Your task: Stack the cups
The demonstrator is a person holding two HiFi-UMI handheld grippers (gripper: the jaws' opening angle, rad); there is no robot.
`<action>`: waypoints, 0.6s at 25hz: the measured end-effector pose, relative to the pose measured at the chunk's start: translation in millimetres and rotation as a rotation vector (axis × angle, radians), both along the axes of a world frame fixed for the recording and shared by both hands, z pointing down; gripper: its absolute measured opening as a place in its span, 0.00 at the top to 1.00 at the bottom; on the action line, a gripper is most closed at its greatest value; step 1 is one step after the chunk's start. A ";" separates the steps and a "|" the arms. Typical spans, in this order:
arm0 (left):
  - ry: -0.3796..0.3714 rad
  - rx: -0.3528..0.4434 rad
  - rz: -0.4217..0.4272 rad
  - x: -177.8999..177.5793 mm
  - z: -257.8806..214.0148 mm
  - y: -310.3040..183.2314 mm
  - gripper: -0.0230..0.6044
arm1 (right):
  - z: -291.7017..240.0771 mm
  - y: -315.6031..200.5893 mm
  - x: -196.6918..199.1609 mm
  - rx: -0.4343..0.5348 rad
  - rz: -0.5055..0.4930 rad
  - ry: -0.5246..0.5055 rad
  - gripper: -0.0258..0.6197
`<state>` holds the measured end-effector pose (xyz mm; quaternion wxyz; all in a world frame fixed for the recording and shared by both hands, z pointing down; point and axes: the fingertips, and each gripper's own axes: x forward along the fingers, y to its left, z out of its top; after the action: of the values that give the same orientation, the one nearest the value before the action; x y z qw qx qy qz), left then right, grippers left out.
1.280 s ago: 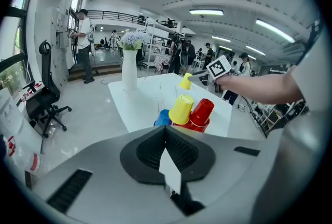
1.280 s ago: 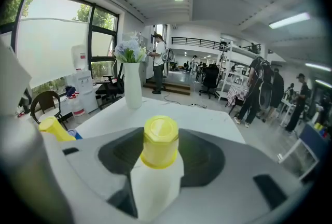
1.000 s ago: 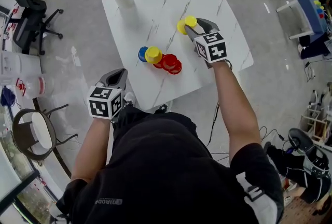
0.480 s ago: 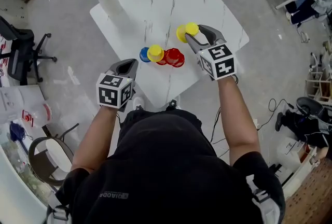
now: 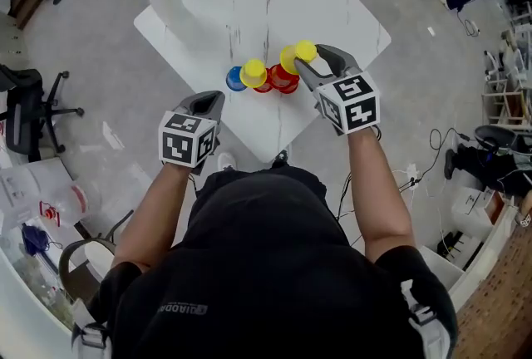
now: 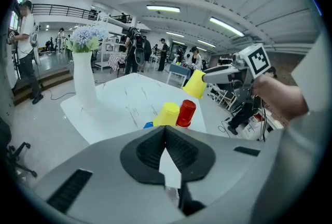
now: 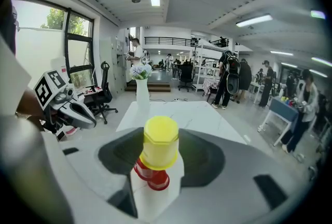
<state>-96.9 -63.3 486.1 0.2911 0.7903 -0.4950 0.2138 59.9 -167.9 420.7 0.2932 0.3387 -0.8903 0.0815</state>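
The right gripper (image 5: 311,61) clasped a yellow plastic cup (image 5: 297,56) above red plastic cups (image 5: 281,80) mid-frame; the left gripper (image 5: 208,103) hung closed, empty, lower left.

Table (image 5: 320,4) holds vase (image 5: 165,5) and perhaps 4 cups (image 5: 253,73).

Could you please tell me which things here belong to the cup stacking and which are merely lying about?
Job: held yellow cup, other yellow cup, red cups, blue cup.
Idle: vase of flowers, office chair.
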 end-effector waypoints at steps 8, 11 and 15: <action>-0.001 0.007 0.038 -9.9 -1.9 17.8 0.96 | 5.7 20.5 -26.3 -0.019 0.010 0.024 0.63; 0.001 0.002 0.031 -16.2 1.0 24.1 0.96 | 10.3 21.8 -36.4 -0.031 0.010 0.038 0.63; 0.005 -0.003 0.023 -22.7 3.0 29.7 0.96 | 15.3 21.1 -47.8 -0.031 -0.001 0.075 0.63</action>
<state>-119.6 -33.6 489.0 0.2912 0.7959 -0.4849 0.2160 12.1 -146.8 436.0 0.3317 0.3364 -0.8775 0.0825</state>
